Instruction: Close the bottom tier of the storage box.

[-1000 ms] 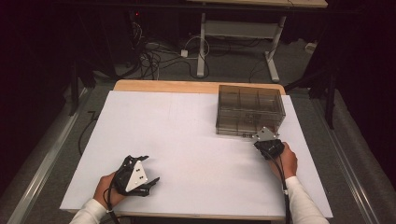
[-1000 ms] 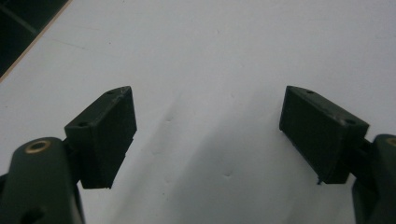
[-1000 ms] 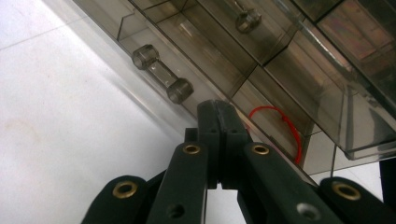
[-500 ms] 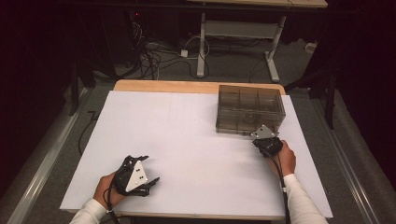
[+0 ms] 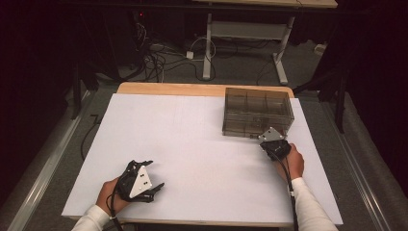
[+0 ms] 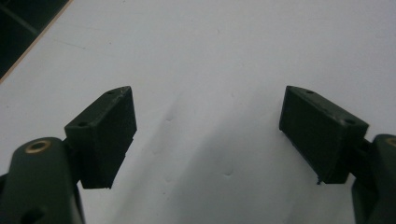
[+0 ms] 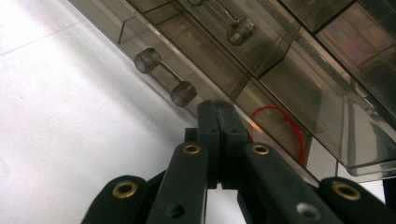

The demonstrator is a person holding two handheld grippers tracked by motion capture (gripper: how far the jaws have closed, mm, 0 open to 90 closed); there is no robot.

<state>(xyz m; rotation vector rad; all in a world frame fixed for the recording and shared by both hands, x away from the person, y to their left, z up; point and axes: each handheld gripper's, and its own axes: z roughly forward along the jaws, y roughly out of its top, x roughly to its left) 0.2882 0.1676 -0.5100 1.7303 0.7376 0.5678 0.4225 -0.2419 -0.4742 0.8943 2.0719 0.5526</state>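
A smoky transparent drawer box (image 5: 257, 113) stands at the back right of the white table (image 5: 192, 134). My right gripper (image 5: 264, 138) sits right at its front face. In the right gripper view the right gripper (image 7: 218, 109) has its jaws pressed together with nothing between them. Its tips rest against the lowest drawer front, just right of a clear bar handle (image 7: 166, 77). A red loop (image 7: 280, 128) lies inside that drawer. My left gripper (image 5: 155, 174) rests near the table's front left. In its own view the left gripper (image 6: 208, 121) is open over bare white surface.
A second clear handle (image 7: 229, 23) shows on a drawer higher up. The wooden table edge (image 5: 168, 89) runs along the back. Beyond it are cables on the floor (image 5: 159, 53) and a desk frame (image 5: 240, 29). Dark floor lies on both sides of the table.
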